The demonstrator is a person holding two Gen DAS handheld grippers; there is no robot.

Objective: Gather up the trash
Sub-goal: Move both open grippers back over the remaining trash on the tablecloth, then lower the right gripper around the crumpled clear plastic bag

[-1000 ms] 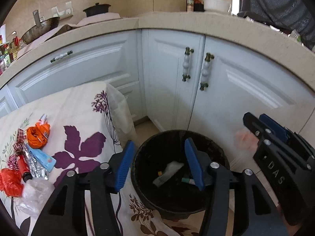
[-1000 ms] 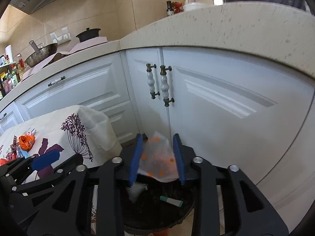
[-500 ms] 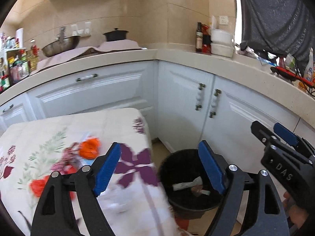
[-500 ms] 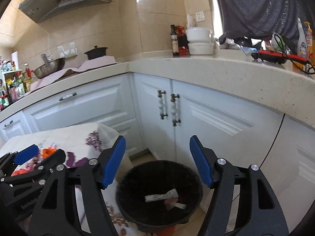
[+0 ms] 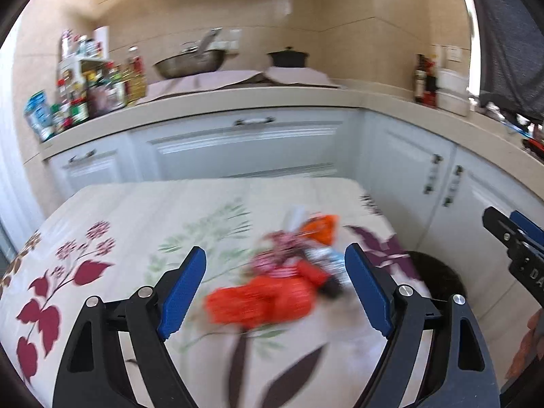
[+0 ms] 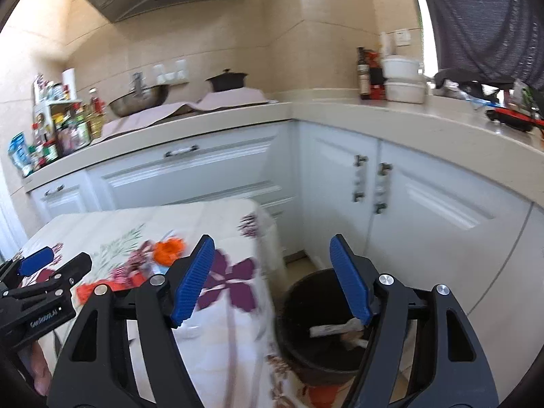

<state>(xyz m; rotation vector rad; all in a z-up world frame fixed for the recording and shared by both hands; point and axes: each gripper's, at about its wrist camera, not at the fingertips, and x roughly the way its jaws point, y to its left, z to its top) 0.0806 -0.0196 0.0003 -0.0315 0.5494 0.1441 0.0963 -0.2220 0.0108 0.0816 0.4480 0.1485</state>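
A blurred heap of trash lies on the flowered tablecloth: a large orange wrapper, a smaller orange one and a red-and-white striped piece. My left gripper hovers just short of the heap, its jaws opening with nothing between them. My right gripper stands open and empty above the table's corner and the black bin. White scraps lie inside the bin. Each gripper shows at the edge of the other's view: the right gripper and the left gripper.
White cabinets and a beige counter wrap around the back and right. On the counter sit a wok, a black pot and bottles. The bin stands on the floor by the table's right corner.
Both grippers have pulled up and swung left from the bin toward the table. The right let go of a clear orange-spotted wrapper, and both jaws have widened.
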